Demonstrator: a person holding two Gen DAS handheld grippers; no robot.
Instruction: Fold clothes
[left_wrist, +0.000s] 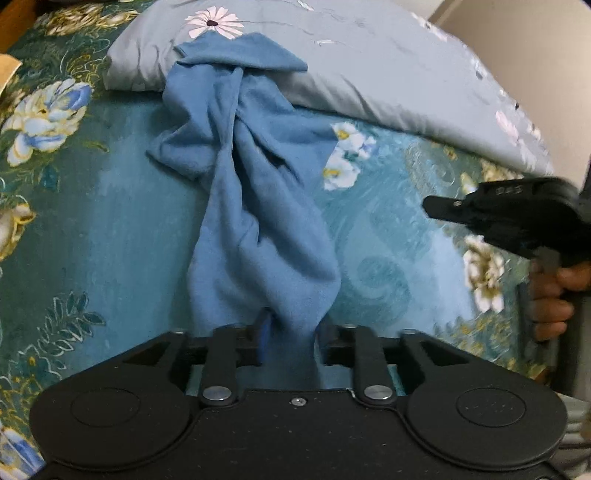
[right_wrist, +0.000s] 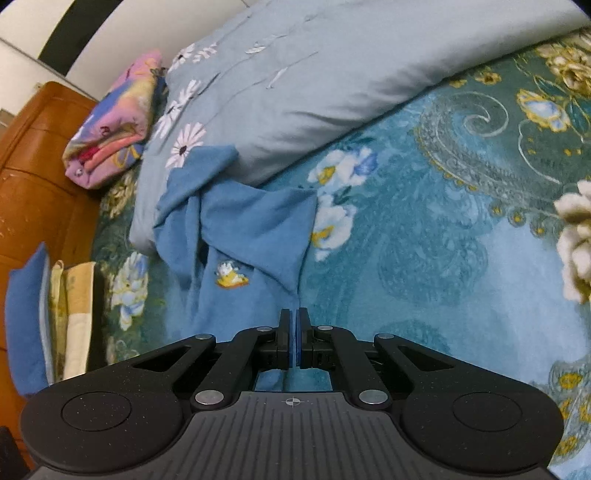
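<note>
The blue garment (left_wrist: 255, 192) lies bunched on the bed (left_wrist: 110, 229), soft and limp. Its end sits between the left tool's (left_wrist: 290, 341) partly parted jaws; the right tool (right_wrist: 294, 341) is closed, empty. Hems suit gripping best.

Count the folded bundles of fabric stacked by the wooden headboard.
2 show: a pink patterned bundle at the grey quilt's end, and a blue one lower, by the bed's edge. More may be hidden.

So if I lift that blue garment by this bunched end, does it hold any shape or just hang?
Probably just hangs: the blue garment lies in soft twisted folds, so it looks limp. It seems thin and light for its spread. The far end drapes onto the grey pillow, so it may drag across that as it comes up.
</note>
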